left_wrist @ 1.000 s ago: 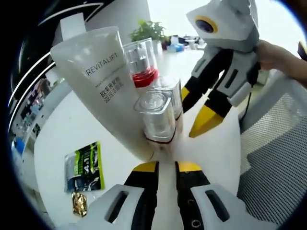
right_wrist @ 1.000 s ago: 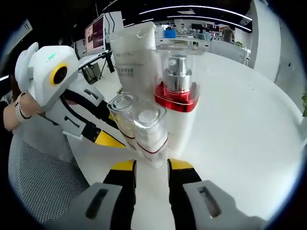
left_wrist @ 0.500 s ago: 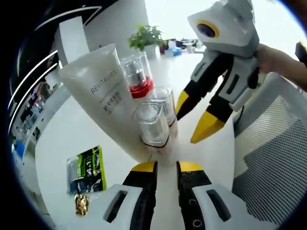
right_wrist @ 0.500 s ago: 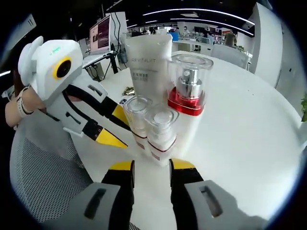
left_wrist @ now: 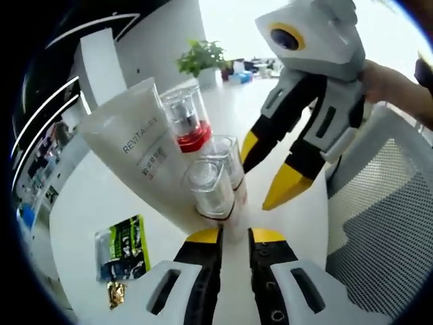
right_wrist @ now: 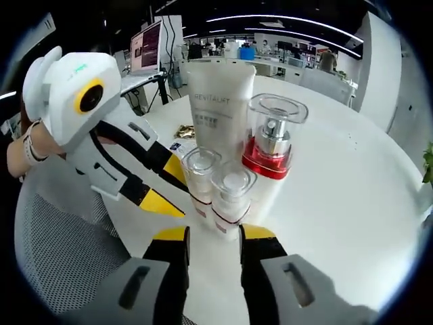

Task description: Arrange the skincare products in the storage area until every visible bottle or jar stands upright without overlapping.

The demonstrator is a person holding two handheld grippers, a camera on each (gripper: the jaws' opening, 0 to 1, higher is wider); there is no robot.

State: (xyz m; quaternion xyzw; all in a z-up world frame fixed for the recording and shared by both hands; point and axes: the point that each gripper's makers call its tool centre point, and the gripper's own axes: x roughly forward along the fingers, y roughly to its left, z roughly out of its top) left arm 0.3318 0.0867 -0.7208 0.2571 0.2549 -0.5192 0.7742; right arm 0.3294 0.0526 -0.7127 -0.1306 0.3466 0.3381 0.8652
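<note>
Left gripper view had my left gripper [left_wrist: 233, 233] at the bottom, its yellow-tipped jaws nearly pressed together with a narrow gap and nothing between them. Just ahead of the tips stood the cluster of skincare products on the white worktop [left_wrist: 95, 196]: two small clear-capped bottles [left_wrist: 211, 189] side by side, a pump bottle with a red collar [left_wrist: 184, 122] behind them, and the white Revitalift tube [left_wrist: 139, 152] leaning beside them. My right gripper [left_wrist: 270, 172] came in from the right, jaws spread, just beside the small bottles. A green sachet [left_wrist: 123, 247] lay flat on the worktop, well apart.

Right gripper view showed my right gripper [right_wrist: 213, 233] with jaws apart and empty, the small clear-capped bottles [right_wrist: 230, 193] directly beyond the tips, upright. The tube [right_wrist: 216, 108] and red-collared pump bottle [right_wrist: 269, 145] stood behind them. My left gripper [right_wrist: 159, 186] reached in from the left, near the bottles.
</note>
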